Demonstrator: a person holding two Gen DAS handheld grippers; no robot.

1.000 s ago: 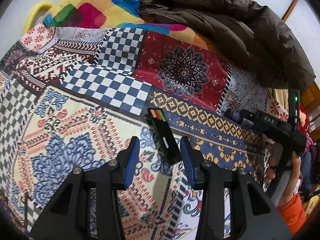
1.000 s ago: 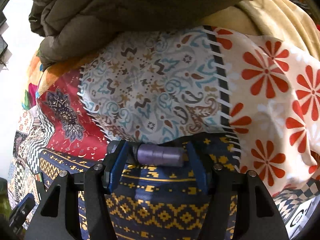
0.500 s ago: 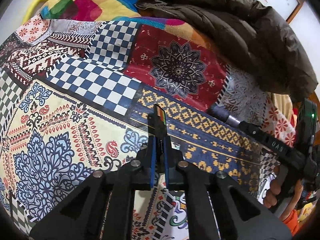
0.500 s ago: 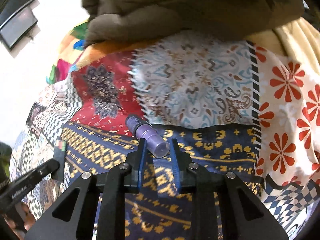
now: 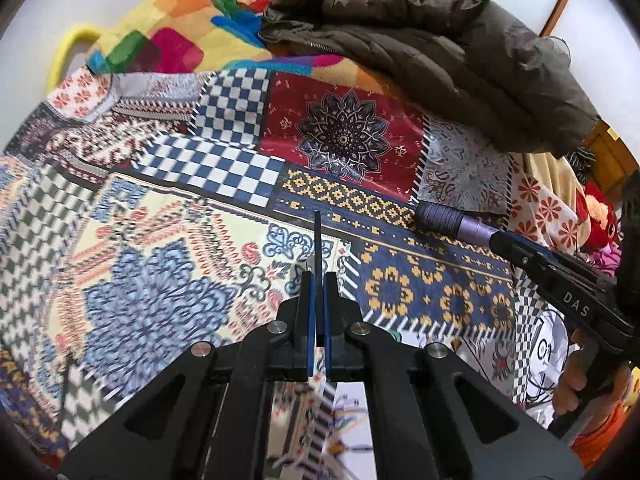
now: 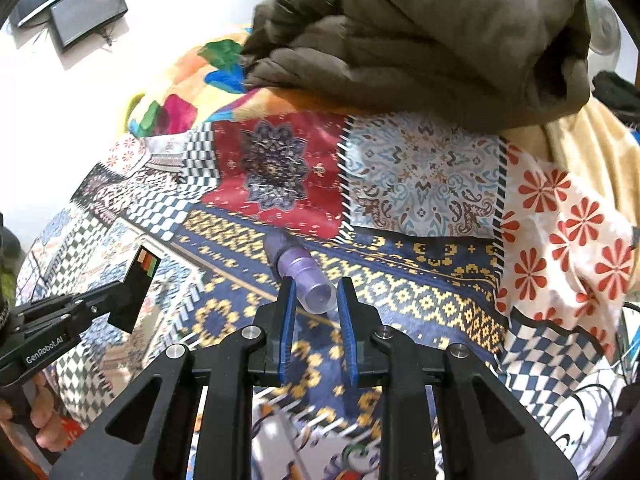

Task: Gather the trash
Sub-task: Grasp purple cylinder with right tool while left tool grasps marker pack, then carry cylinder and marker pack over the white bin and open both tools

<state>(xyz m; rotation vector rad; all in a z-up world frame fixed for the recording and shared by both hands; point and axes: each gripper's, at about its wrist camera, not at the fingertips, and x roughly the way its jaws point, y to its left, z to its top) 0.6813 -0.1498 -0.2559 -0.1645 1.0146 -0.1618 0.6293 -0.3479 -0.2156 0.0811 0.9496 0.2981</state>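
Note:
My left gripper [image 5: 316, 277] is shut on a thin black packet [image 5: 317, 236], which I see edge-on, raised above the patchwork bedspread [image 5: 160, 240]. In the right wrist view the same black packet [image 6: 136, 288] shows coloured stripes at its top and sticks up from the left gripper [image 6: 114, 300] at the left edge. My right gripper [image 6: 316, 286] is shut on the base of a purple bottle [image 6: 298, 268], whose darker cap points away from me. In the left wrist view the purple bottle [image 5: 452, 220] juts out of the right gripper [image 5: 500, 240], clear of the cloth.
A brown puffer jacket [image 5: 420, 52] lies heaped at the far side on a bright multicoloured blanket [image 5: 168, 40]. A dark monitor [image 6: 88, 12] hangs on the white wall. A person's hand [image 5: 576, 380] grips the right tool's handle. Red-flowered cloth [image 6: 560, 240] drapes at the right.
Both grippers went from open to shut: the left on the black packet, the right on the purple bottle. Both items left the bedspread; the bottle swung from crosswise to pointing away.

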